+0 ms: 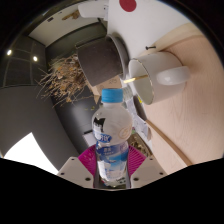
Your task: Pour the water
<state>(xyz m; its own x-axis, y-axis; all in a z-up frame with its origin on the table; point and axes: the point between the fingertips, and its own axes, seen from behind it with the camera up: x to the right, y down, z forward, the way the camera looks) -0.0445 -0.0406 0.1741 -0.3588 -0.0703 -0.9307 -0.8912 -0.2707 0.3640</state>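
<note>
From my remote seat, I start at the left: there is a dark wall or panel with small light reflections, and beside it a bundle of dry, straw-like twigs point(62, 78) that stands out from a dark round pot point(100, 58).

In the middle I see the water bottle point(113, 135). It is clear plastic with a white cap on top, a label with dark and blue print around its body, and water visible inside. It is tilted a little, with the cap leaning toward the pot. Its lower part sits between the gripper point(112, 168) fingers, and the pink pads point(91, 160) press against it on both sides, so I judge that the jaws are pinching the bottle.

Further right, just beyond the bottle's cap, stands a white mug point(153, 76) with its handle pointing to the right. It rests on a pale beige tabletop point(190, 115). I cannot tell if the mug has anything inside. Behind it there is a white object with a red round mark point(127, 5), only partly visible.
</note>
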